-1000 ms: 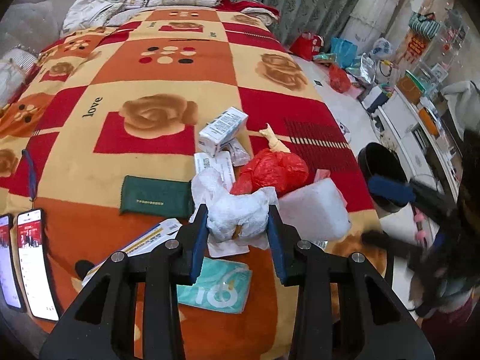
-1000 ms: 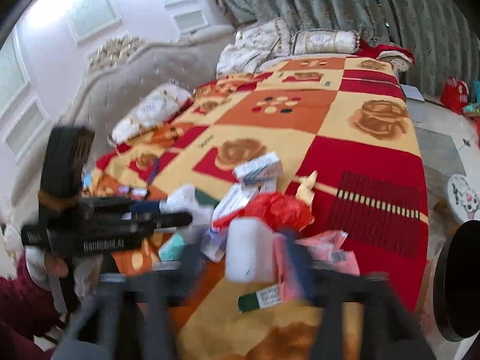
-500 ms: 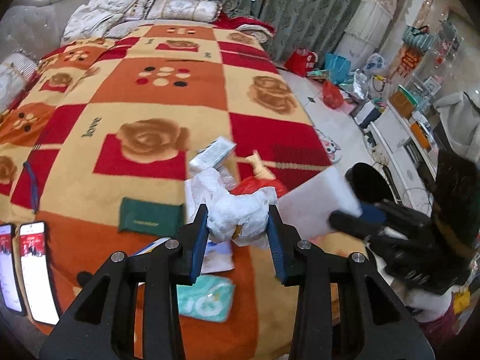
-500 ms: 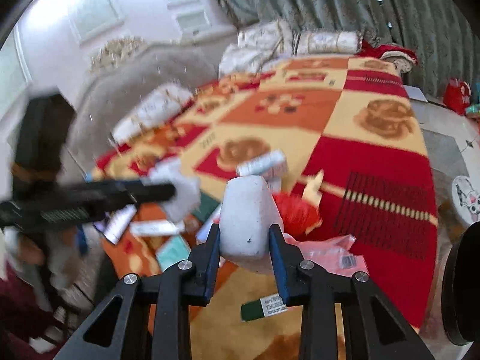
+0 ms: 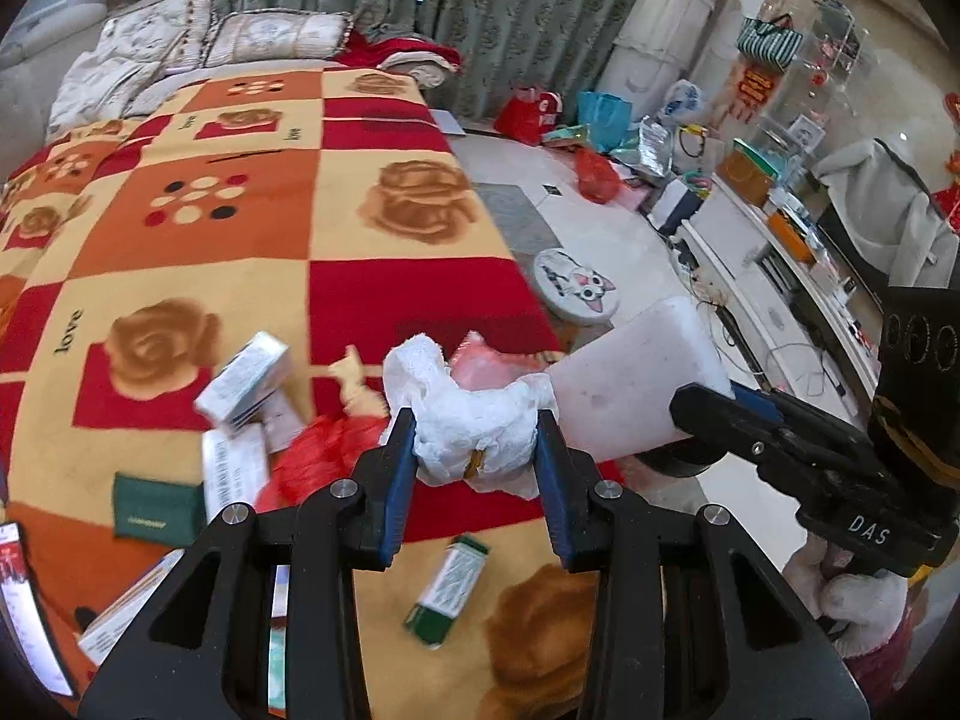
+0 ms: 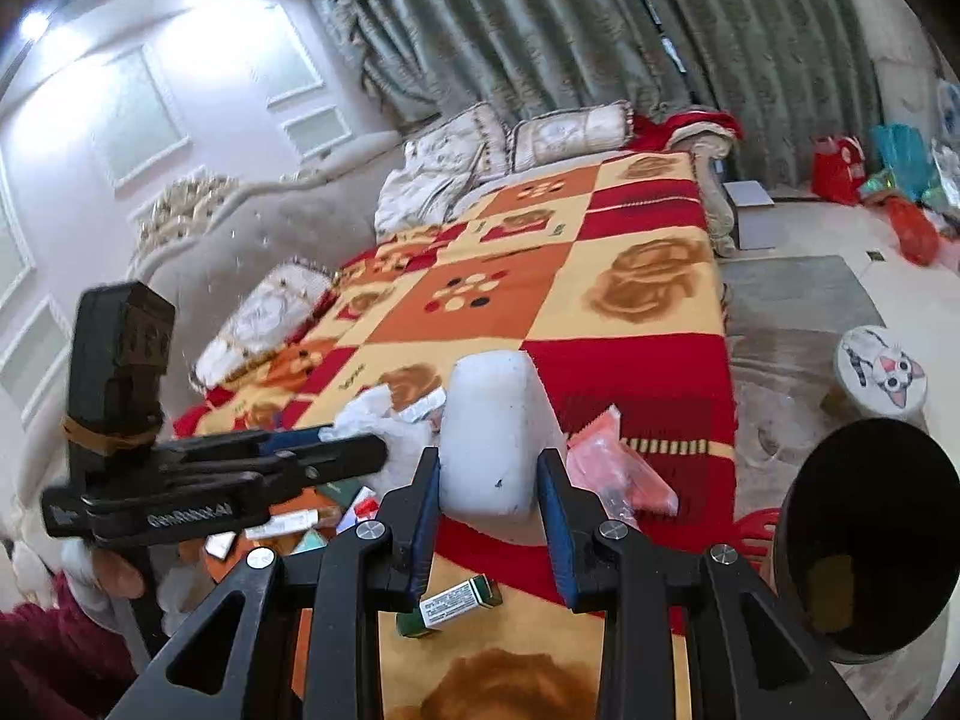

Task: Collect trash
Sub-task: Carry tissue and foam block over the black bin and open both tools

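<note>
black claw (image 5: 476, 468) frames, blue pads (image 5: 398, 480), silver screws; white glove (image 5: 858, 606), maroon sleeve (image 6: 54, 654).

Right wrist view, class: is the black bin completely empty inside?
No: a yellowish item lies inside the black bin, low against its inner wall.

My left jaws pinch a crumpled white paper wad (image 5: 474, 420), its loose end sticking up to the left. My right jaws clamp a white foam block (image 6: 489, 432), smooth and slightly smudged, standing upright above the bed. Below on the patterned blanket (image 5: 372, 294) lie more scraps: a red plastic bag (image 5: 318, 456), a pink plastic wrapper (image 6: 618, 468), a small green-and-white box (image 6: 456, 603) lying flat near the blanket's edge, and a white carton (image 5: 246, 381) tilted on other papers. The black trash bin (image 6: 864, 534) stands on the floor beside the bed, its mouth tipped toward me.
</note>
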Available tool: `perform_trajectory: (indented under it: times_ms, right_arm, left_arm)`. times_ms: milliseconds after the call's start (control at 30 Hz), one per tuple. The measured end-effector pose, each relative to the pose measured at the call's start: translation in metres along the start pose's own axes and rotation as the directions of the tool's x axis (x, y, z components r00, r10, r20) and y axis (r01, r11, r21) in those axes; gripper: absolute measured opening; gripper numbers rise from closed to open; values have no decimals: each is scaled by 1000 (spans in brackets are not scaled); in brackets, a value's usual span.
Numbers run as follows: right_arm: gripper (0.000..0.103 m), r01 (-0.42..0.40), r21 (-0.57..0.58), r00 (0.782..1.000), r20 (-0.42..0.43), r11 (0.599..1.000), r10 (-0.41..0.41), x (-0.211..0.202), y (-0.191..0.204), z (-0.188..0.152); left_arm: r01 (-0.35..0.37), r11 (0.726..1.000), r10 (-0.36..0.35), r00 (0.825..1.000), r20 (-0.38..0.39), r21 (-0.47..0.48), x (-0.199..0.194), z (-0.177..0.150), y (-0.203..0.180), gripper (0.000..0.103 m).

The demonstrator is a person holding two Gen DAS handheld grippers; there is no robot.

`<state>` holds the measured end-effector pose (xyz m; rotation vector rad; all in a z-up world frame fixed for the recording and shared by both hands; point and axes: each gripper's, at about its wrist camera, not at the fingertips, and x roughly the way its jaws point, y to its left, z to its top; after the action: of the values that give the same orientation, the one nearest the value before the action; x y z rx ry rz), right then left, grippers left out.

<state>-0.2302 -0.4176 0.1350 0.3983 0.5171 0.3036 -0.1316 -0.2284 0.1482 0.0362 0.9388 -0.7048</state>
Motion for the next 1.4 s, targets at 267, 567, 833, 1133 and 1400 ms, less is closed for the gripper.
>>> perform_trajectory:
  times_ms: [267, 567, 833, 1133, 1400]
  right_arm:
    - [30, 69, 21, 997, 45, 997, -70, -24, -26, 4]
    - [30, 160, 70, 986, 38, 985, -163, -43, -68, -4]
    - [30, 246, 136, 967, 36, 960, -252, -62, -114, -12]
    - [30, 325, 223, 940, 29, 919, -339, -86, -161, -25]
    - [30, 358, 261, 927, 16, 897, -374, -94, -185, -30]
  left_arm:
    - [5, 999, -4, 1000, -14, 35, 21, 11, -27, 35]
    - [28, 996, -25, 999, -46, 81, 53, 20, -67, 35]
    - [78, 990, -67, 993, -94, 116, 88, 27, -108, 35]
    - [155, 978, -133, 979, -156, 137, 128, 31, -153, 36]
    - [205, 972, -184, 967, -175, 113, 155, 32, -175, 42]
